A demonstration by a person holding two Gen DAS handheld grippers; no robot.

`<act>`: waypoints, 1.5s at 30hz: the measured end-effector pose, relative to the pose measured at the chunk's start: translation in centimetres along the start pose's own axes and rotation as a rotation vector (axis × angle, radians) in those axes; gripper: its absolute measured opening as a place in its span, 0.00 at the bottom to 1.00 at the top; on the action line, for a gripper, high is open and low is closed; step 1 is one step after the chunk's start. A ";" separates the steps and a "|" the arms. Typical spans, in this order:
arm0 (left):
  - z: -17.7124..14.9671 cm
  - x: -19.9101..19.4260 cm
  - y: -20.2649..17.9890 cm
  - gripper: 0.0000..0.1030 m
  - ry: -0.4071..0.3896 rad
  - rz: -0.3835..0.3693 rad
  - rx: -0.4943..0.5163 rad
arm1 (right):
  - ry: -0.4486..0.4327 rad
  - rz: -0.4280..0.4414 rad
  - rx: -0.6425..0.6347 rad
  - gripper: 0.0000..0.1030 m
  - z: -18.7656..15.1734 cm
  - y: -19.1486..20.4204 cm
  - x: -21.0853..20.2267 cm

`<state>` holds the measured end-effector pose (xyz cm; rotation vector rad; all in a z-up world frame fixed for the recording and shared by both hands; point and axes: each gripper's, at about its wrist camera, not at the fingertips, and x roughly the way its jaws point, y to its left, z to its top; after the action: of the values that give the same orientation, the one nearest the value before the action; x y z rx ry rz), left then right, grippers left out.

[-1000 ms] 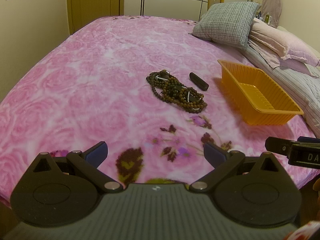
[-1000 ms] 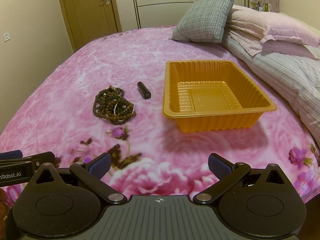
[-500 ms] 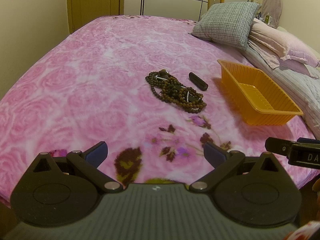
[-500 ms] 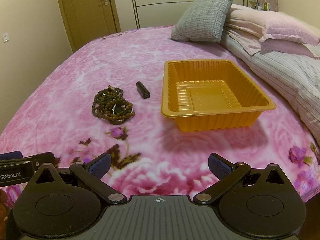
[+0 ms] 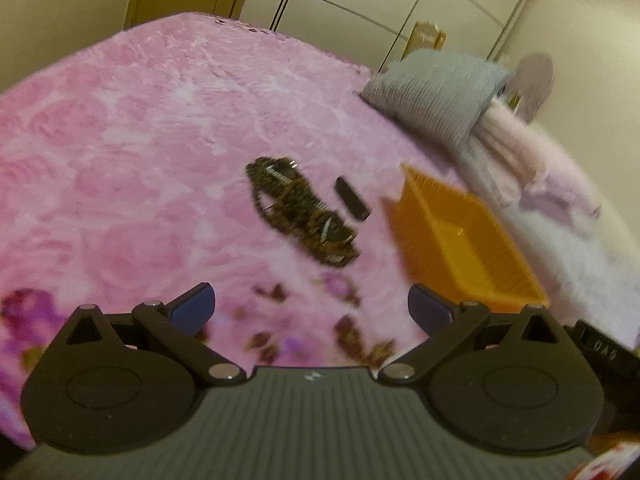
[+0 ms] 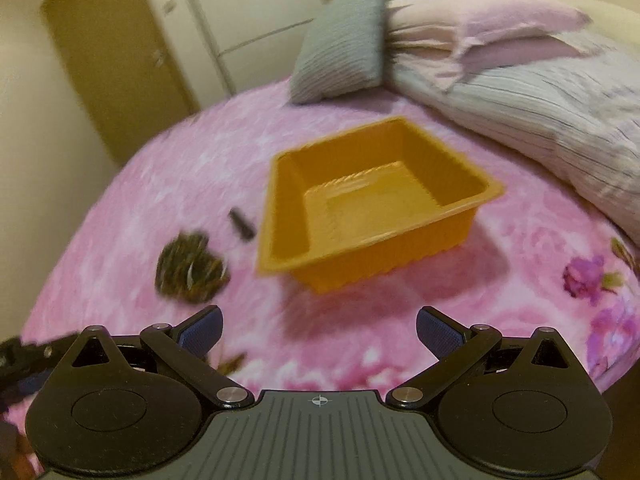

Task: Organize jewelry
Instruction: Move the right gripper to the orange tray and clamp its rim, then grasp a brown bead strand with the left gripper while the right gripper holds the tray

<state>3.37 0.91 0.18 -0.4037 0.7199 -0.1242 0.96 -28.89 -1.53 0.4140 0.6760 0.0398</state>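
Brown bead strands point(image 5: 298, 210) lie heaped on the bed point(image 5: 132, 152), beside the empty orange tray point(image 6: 372, 208); both grippers' jaws gape wide, holding nothing. Loose loops could snag and spill mid-lift.

We see both views swing and blur since half a second ago. In the left wrist view the left gripper point(image 5: 311, 306) has tilted, so the bead pile point(image 5: 301, 210) and orange tray point(image 5: 460, 236) now slant. The right gripper point(image 6: 319, 330) has rolled too, and its tray point(image 6: 372, 208) sits skewed, the beads point(image 6: 191, 267) lower left.
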 end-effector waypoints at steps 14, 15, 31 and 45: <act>1.9 4.7 -1.0 0.99 -0.060 -0.032 -0.018 | -0.215 -0.045 0.260 0.71 5.8 -11.2 4.9; 1.9 5.1 -1.0 0.99 -0.055 -0.032 -0.020 | -0.215 -0.055 0.258 0.70 6.2 -11.8 5.4; 1.1 7.9 -2.0 0.99 -0.015 -0.007 0.009 | -0.164 0.014 0.327 0.20 7.4 -15.1 8.6; 1.7 7.7 -1.4 0.98 -0.046 0.040 0.088 | -0.198 -0.058 0.068 0.06 8.9 -10.9 6.9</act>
<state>10.32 -1.74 -2.81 -0.3068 0.6745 -0.1087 10.80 -40.93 -3.66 0.4569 0.4945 -0.0783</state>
